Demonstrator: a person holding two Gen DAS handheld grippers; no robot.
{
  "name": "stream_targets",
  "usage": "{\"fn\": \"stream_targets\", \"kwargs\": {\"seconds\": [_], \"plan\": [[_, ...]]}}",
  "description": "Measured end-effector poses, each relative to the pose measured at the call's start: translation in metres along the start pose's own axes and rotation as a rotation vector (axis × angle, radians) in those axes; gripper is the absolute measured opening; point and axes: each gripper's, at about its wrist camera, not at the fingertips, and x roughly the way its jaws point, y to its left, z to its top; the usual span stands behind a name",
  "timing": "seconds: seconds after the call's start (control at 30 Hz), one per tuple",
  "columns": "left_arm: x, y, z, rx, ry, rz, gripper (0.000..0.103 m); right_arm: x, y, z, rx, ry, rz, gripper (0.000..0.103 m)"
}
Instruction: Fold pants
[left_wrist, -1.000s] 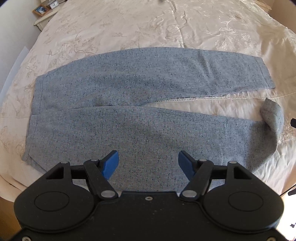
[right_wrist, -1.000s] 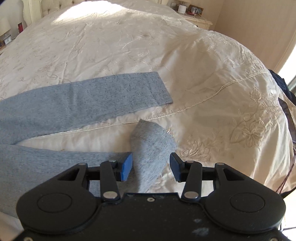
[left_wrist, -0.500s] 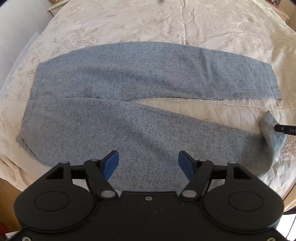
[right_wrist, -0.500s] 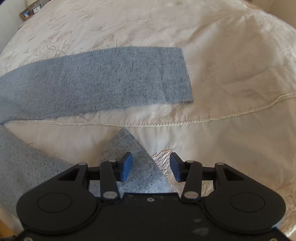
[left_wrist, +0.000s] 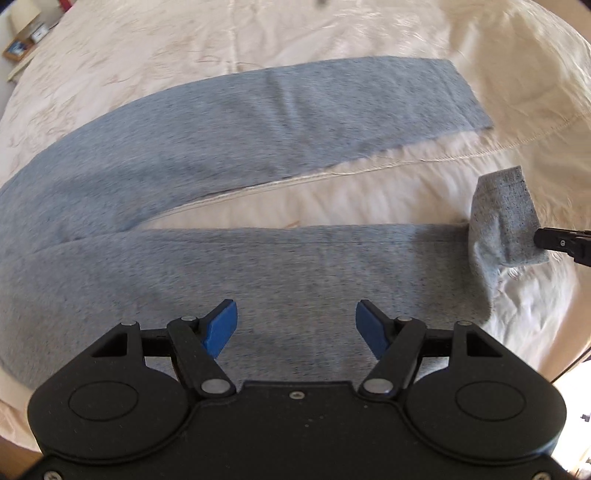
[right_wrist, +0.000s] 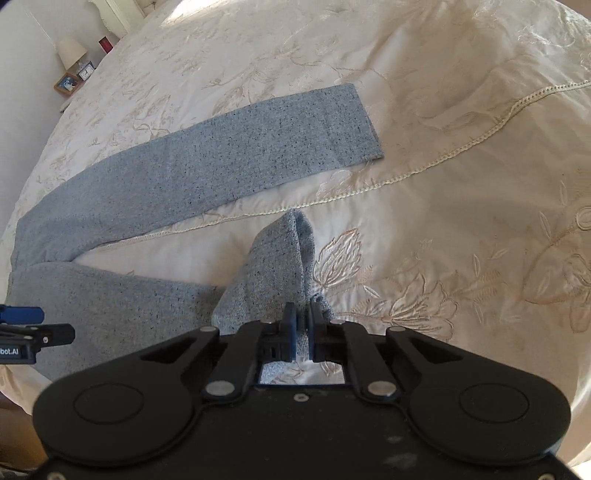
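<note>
Grey-blue speckled pants (left_wrist: 229, 147) lie spread on a cream bedspread, the two legs apart in a V. The far leg (right_wrist: 229, 155) lies flat. The near leg (left_wrist: 295, 266) ends in a cuff (right_wrist: 280, 266) that is lifted and folded up. My right gripper (right_wrist: 301, 325) is shut on that cuff; it shows at the right edge of the left wrist view (left_wrist: 561, 242). My left gripper (left_wrist: 296, 328) is open and empty, hovering over the middle of the near leg; it shows at the left edge of the right wrist view (right_wrist: 22, 325).
The embroidered cream bedspread (right_wrist: 461, 258) covers the whole bed, with a lace seam (right_wrist: 480, 136) running across it. A nightstand with a lamp, clock and picture frame (right_wrist: 74, 74) stands at the far left. The bed's near edge drops off below the near leg.
My right gripper has closed on the near leg's cuff and lifted it. My left gripper has moved right along the near leg, away from the waist, staying open.
</note>
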Motion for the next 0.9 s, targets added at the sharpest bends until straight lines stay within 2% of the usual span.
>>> {"fn": "stream_targets", "kwargs": {"seconds": [0.17, 0.23, 0.37, 0.47, 0.53, 0.6, 0.67, 0.73, 0.83, 0.9], "plan": [[-0.003, -0.012, -0.002, 0.012, -0.018, -0.002, 0.072, -0.025, -0.001, -0.014, -0.001, 0.011, 0.042, 0.003], [-0.004, -0.013, -0.004, 0.005, -0.033, -0.008, 0.072, -0.042, -0.002, -0.020, -0.006, -0.010, 0.023, 0.003], [0.001, -0.020, -0.002, -0.004, -0.034, -0.015, 0.072, -0.054, -0.020, -0.024, 0.038, -0.019, -0.110, 0.003], [0.008, -0.030, -0.002, 0.008, -0.018, -0.013, 0.072, -0.036, -0.036, -0.025, 0.026, 0.020, -0.250, 0.001], [0.011, -0.035, -0.003, 0.018, -0.006, -0.014, 0.072, -0.028, -0.041, -0.027, 0.020, 0.040, -0.309, 0.003], [0.013, -0.038, -0.005, 0.021, 0.004, -0.019, 0.072, -0.031, -0.041, -0.029, 0.041, 0.010, -0.288, 0.006], [0.016, -0.041, -0.007, 0.026, 0.017, -0.018, 0.072, -0.035, -0.032, -0.031, 0.038, -0.037, -0.220, 0.011], [0.020, -0.044, -0.009, 0.036, 0.032, -0.016, 0.072, -0.028, -0.015, -0.029, 0.005, -0.041, -0.163, 0.012], [0.029, -0.047, -0.011, 0.050, 0.036, -0.002, 0.072, -0.002, 0.003, -0.027, -0.053, -0.026, -0.145, 0.014], [0.039, -0.049, -0.012, 0.065, 0.046, 0.023, 0.072, 0.022, -0.001, -0.025, -0.052, 0.009, -0.179, 0.014]]}}
